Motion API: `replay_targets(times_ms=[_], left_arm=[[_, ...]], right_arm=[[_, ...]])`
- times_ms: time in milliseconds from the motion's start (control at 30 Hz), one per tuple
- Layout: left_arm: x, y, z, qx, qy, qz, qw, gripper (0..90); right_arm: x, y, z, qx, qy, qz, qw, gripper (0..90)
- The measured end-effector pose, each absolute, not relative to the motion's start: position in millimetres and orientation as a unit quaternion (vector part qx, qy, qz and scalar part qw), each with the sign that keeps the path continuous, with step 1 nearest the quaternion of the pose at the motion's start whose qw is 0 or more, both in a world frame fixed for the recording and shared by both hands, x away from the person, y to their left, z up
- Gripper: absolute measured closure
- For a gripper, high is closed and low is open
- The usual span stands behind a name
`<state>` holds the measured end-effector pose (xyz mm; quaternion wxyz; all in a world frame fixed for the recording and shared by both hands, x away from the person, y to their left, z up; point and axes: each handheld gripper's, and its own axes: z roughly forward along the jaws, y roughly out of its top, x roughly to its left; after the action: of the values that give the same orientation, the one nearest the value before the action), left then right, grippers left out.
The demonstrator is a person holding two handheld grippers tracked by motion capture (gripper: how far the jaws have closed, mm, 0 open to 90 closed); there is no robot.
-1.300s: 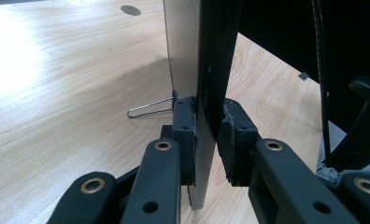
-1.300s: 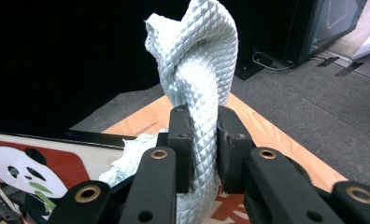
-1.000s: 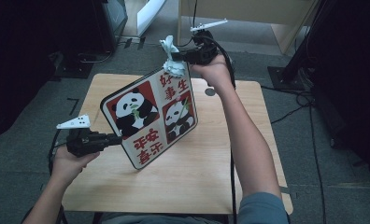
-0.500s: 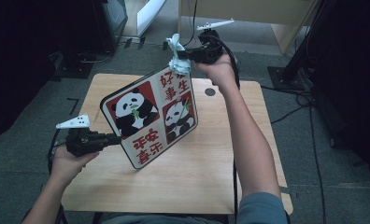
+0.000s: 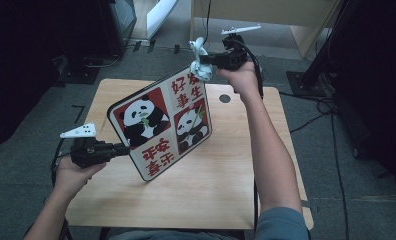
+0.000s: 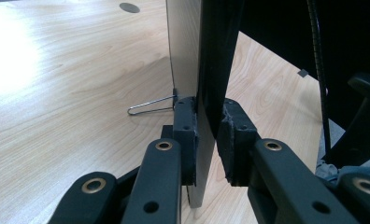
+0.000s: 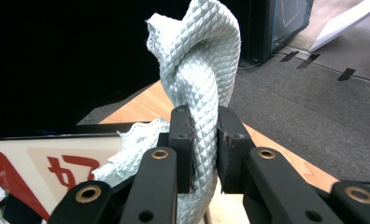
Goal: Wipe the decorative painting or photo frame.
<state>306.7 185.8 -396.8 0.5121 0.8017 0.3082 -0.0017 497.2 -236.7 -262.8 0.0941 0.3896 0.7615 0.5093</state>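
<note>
A framed picture board point(image 5: 161, 127) with two pandas and red characters stands tilted over the wooden table point(image 5: 226, 180). My left gripper point(image 5: 125, 147) is shut on its lower left edge. In the left gripper view the pads point(image 6: 185, 135) clamp the thin board point(image 6: 197, 70) edge-on, and a wire stand point(image 6: 150, 106) sticks out behind it. My right gripper point(image 5: 204, 61) is shut on a twisted pale quilted cloth point(image 5: 198, 60) at the board's top corner. In the right gripper view the cloth point(image 7: 199, 60) rises between the jaws of the right gripper point(image 7: 204, 140), with the board point(image 7: 57, 163) below left.
The table has a round cable hole point(image 5: 225, 98) near its far edge. Dark equipment and cables lie on the grey carpet around it, and a wooden cabinet point(image 5: 286, 15) stands behind. The person's right forearm point(image 5: 266, 150) crosses the table's right side.
My right gripper has shifted the cloth a little to the right along the board's top edge. The left gripper and the board have stayed put.
</note>
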Motion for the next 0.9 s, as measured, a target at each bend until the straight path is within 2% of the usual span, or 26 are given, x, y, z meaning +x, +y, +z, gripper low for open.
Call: replay_targets(times_ms=[233, 900], left_arm=[[306.9, 185.8, -397.0, 0.803, 0.305, 0.000, 0.512, 78.9], [306.4, 184.8, -397.2, 0.806, 0.301, 0.002, 0.510, 78.4]], right_arm=[[497.5, -242.9, -271.2, 0.395, 0.763, 0.501, 0.098, 79.2], [498.3, -248.7, -296.8, 0.413, 0.761, 0.495, 0.070, 79.1]])
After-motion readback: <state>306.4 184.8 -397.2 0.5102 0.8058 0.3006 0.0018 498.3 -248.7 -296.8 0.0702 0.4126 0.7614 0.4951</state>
